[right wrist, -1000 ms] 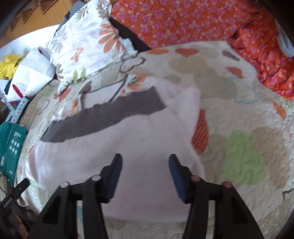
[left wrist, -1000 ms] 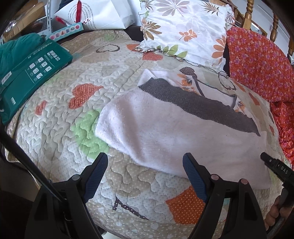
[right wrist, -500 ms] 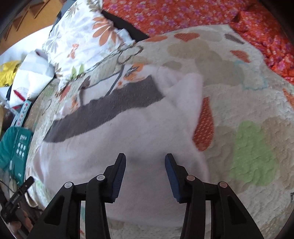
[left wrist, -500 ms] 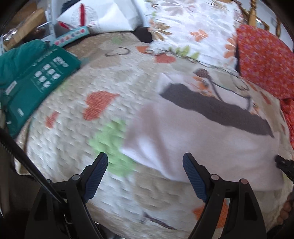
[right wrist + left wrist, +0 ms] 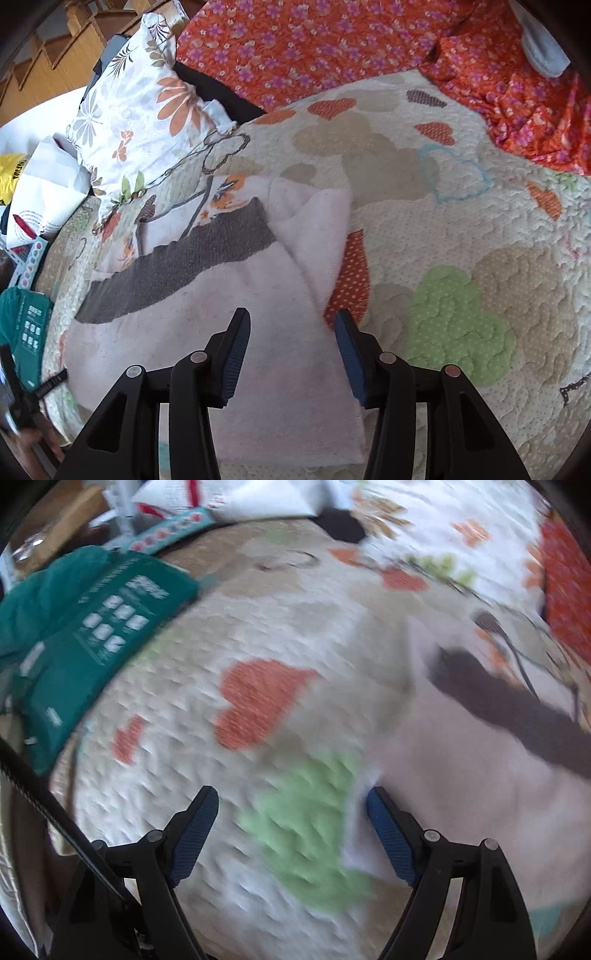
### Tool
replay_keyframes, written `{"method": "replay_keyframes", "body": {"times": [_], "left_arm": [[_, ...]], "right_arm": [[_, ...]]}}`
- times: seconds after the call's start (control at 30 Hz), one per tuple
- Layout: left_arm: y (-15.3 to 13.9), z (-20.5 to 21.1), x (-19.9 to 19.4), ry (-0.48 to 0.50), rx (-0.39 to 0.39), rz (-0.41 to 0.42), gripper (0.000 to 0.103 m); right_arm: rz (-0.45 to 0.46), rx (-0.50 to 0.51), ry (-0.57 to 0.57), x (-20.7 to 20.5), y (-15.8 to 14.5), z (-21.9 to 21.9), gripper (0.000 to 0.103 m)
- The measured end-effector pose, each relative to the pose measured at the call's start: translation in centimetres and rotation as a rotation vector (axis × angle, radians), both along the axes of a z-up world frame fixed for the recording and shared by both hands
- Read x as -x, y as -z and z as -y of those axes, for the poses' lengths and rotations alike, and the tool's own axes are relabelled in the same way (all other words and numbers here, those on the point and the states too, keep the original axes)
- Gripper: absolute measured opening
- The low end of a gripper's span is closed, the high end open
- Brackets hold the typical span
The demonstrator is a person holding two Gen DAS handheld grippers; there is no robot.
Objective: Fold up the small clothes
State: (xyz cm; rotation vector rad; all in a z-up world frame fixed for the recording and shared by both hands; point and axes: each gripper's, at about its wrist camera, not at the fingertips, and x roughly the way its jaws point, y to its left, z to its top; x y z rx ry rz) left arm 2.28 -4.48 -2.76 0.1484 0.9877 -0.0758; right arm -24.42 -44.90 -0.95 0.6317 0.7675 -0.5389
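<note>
1. The pink towel (image 5: 236, 295) with its grey band (image 5: 177, 266) lies flat on the quilt (image 5: 461, 229) of the bed, below the flowered pillow (image 5: 136, 110). Both claws are released and hold nothing.
2. The right claw (image 5: 291, 350) hovers over the towel's right edge. Closing too deep could pinch the quilt along with the towel, dragging both.
3. The left claw (image 5: 291, 830) sits at the towel's left edge, its right finger just beside the hem. The left view is blurred, so a misjudged bite may catch only quilt.
4. An uneven lift between the two edges would likely skew the fold.
5. The towel's far right corner looks already doubled over; folding on top could trap a wrinkle.
</note>
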Motion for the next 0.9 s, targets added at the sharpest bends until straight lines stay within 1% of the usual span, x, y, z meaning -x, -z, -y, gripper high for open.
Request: {"method": "replay_keyframes", "body": {"times": [0.07,0.2,0.27,0.37,0.43,0.5,0.63,0.7,0.77,0.83,0.9], "left_arm": [[-1.2,-1.1,-1.0,-0.024,0.022,0.019,0.083],[-2.8,-2.4,-1.8,-0.007,0.083,0.033,0.083],[-3.2,-2.5,-1.9,0.011,0.111,0.029,0.083],[-3.3,-2.0,-2.3,0.021,0.158,0.016,0.083],[-3.1,-1.7,-2.6,0.021,0.202,-0.001,0.083],[-2.7,-1.4,-2.8,0.019,0.238,-0.013,0.083],[-1.3,-1.4,-3.0,0.023,0.254,-0.037,0.083],[-0.4,-1.7,-3.4,0.002,0.269,-0.085,0.083],[-0.1,-2.4,-3.7,-0.011,0.345,-0.119,0.083],[-0.3,-3.0,-3.9,-0.019,0.381,-0.122,0.083],[-0.7,-3.5,-3.8,-0.028,0.395,-0.11,0.083]], "right_arm": [[-0.019,0.033,0.003,0.2,0.1,-0.4,0.053],[-0.092,0.152,-0.042,-0.6,-0.1,-2.3,0.053],[-0.104,0.19,-0.079,-1.1,-0.5,-3.3,0.053],[-0.098,0.237,-0.147,-2.0,-1.8,-5.5,0.059],[-0.095,0.244,-0.177,-2.5,-2.2,-6.6,0.062],[-0.099,0.24,-0.223,-3.3,-2.3,-8.0,0.062],[-0.135,0.26,-0.301,-4.6,-2.0,-10.6,0.062],[-0.161,0.28,-0.345,-5.5,-1.8,-12.0,0.062],[-0.174,0.284,-0.372,-6.0,-1.4,-12.9,0.063],[-0.186,0.279,-0.403,-6.8,-1.0,-14.0,0.063],[-0.199,0.272,-0.445,-7.6,-0.2,-15.3,0.063]]}}
